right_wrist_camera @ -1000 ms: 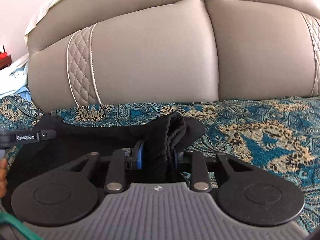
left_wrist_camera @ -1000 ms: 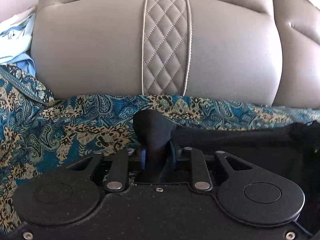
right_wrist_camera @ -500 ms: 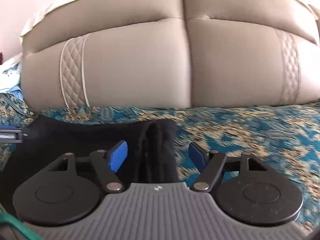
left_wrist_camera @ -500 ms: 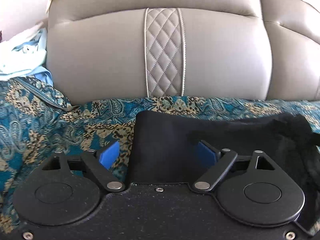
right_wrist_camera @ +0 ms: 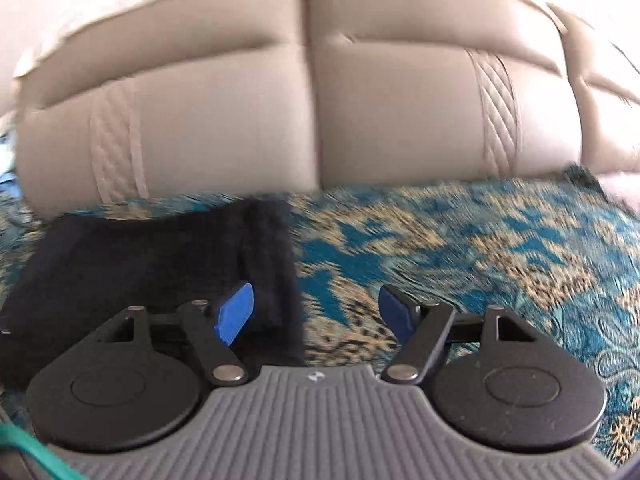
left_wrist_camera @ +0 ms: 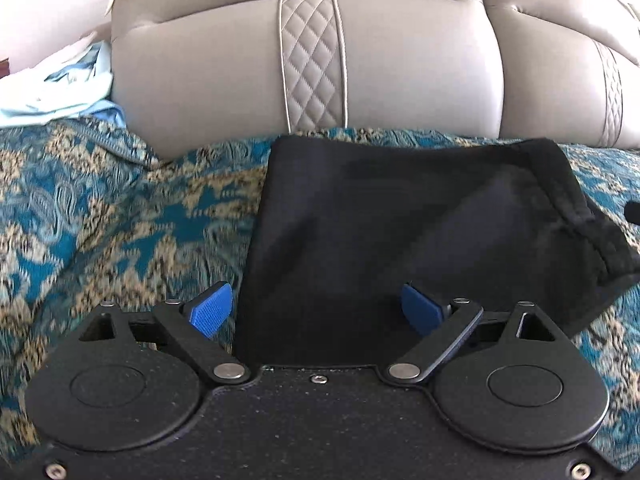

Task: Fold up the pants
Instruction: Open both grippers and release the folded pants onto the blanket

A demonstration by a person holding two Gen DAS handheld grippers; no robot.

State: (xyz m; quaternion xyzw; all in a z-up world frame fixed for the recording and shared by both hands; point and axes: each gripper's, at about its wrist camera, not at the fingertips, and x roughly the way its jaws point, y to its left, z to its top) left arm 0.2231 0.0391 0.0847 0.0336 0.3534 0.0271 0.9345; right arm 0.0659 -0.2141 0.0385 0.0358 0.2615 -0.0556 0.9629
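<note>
Letting go is what has just happened: a second ago both of your grippers were pinched on the black pants, and now both sets of jaws stand spread wide with nothing between them. Your left gripper (left_wrist_camera: 318, 312) hangs over the near left part of the pants (left_wrist_camera: 420, 232), its blue pads on either side of the cloth's left edge but not gripping it. Your right gripper (right_wrist_camera: 316, 314) has slid off toward the right, so that only its left pad overlaps the thick folded edge of the pants (right_wrist_camera: 160, 264), while the right pad sits over the bare patterned cover (right_wrist_camera: 460, 248). The pants now lie released as a compact, roughly rectangular bundle on the cover, close in front of the sofa back (left_wrist_camera: 200, 72), with a bunched hem or waistband along the right side. Both views have risen and pulled back since half a second ago, and the right view is blurred by motion. To judge from this, the fold you carried over has been laid down and is holding its shape. What remains is probably a check of the edges, perhaps a smoothing pass or one more fold if you want a smaller bundle.
</note>
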